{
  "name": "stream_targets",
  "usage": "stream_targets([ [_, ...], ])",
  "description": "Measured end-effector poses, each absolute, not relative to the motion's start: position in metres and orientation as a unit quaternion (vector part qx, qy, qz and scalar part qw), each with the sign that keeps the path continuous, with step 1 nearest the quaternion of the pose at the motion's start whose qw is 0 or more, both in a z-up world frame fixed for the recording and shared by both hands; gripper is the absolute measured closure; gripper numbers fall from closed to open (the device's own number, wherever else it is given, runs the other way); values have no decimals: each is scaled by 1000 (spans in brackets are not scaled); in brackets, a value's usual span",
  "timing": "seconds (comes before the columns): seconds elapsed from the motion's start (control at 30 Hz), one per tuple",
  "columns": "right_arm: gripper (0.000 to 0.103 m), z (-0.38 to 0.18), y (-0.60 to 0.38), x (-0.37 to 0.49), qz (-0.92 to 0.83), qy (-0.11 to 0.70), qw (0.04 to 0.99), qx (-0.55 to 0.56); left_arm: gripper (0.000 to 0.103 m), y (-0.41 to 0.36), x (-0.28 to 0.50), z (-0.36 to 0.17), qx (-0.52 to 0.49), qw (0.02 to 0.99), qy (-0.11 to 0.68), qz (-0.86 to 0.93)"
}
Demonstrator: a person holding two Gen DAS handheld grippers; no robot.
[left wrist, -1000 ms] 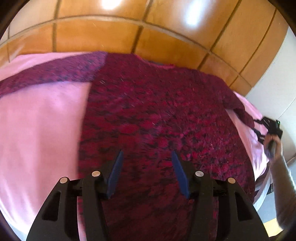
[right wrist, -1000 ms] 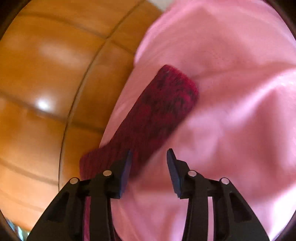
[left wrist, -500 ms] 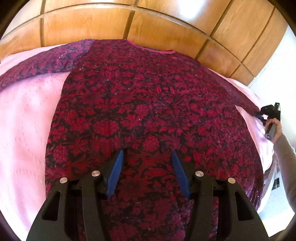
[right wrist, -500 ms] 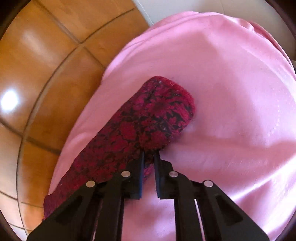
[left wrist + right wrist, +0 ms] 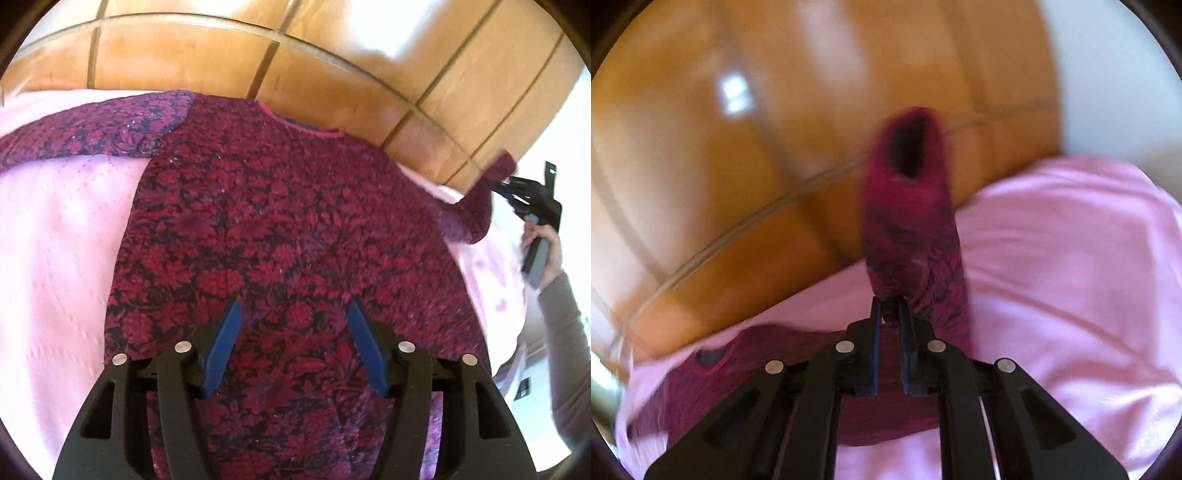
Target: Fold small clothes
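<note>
A dark red floral top (image 5: 280, 229) lies flat on a pink bedspread (image 5: 59, 251), neckline toward the headboard, its left sleeve (image 5: 85, 129) stretched out to the left. My left gripper (image 5: 291, 321) is open and empty, hovering over the lower middle of the top. My right gripper (image 5: 889, 308) is shut on the right sleeve (image 5: 908, 229) and holds it lifted off the bed, cuff opening upward. In the left wrist view the right gripper (image 5: 498, 183) shows at the far right with the raised sleeve (image 5: 476, 206).
A glossy wooden headboard (image 5: 258, 55) runs along the far side of the bed. A white wall (image 5: 1108, 92) lies to the right. The person's hand and sleeved arm (image 5: 561, 295) are at the bed's right edge. The image in the right wrist view is blurred.
My right gripper closed on the right sleeve and lifted it off the bedspread, swinging it toward the body of the top. My left gripper stayed open over the top, shifting slightly.
</note>
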State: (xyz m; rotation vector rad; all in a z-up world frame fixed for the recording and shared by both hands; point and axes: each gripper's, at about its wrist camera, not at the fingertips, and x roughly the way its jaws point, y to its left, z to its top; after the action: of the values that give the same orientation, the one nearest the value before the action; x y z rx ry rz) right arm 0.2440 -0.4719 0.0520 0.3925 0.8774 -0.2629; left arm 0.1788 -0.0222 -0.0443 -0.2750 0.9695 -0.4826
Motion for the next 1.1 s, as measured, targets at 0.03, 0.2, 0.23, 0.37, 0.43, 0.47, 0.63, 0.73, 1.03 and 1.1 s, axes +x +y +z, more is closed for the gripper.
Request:
stream_targets([
  [0.03, 103, 49, -441, 255, -96, 430, 881, 171, 43, -20, 180, -43, -139, 848, 458, -229],
  [0.2, 103, 18, -313, 292, 11, 478, 872, 107, 43, -5, 187, -38, -182, 841, 452, -234],
  [0.23, 103, 12, -295, 294, 28, 486, 867, 104, 43, -2, 188, -38, -184, 843, 450, -232],
  [0.37, 103, -10, -240, 291, 88, 513, 848, 103, 43, 6, 192, -33, -188, 846, 441, -231],
  [0.43, 103, -16, -231, 288, 101, 521, 841, 109, 43, 7, 197, -30, -184, 849, 439, -231],
  [0.47, 103, -20, -233, 286, 105, 525, 837, 114, 43, 7, 199, -29, -183, 849, 438, -231],
  [0.63, 60, -10, -275, 250, 54, 522, 844, 115, 43, 1, 205, -31, -182, 847, 438, -239],
  [0.73, 57, 12, -317, 234, 7, 504, 859, 93, 43, -3, 206, -38, -181, 841, 448, -244],
  [1.03, 36, 53, -390, 238, 7, 480, 854, 202, 40, -15, 210, -57, -190, 826, 468, -251],
  [1.1, 32, 39, -397, 245, 2, 468, 840, 275, 34, -15, 209, -56, -194, 828, 465, -248],
])
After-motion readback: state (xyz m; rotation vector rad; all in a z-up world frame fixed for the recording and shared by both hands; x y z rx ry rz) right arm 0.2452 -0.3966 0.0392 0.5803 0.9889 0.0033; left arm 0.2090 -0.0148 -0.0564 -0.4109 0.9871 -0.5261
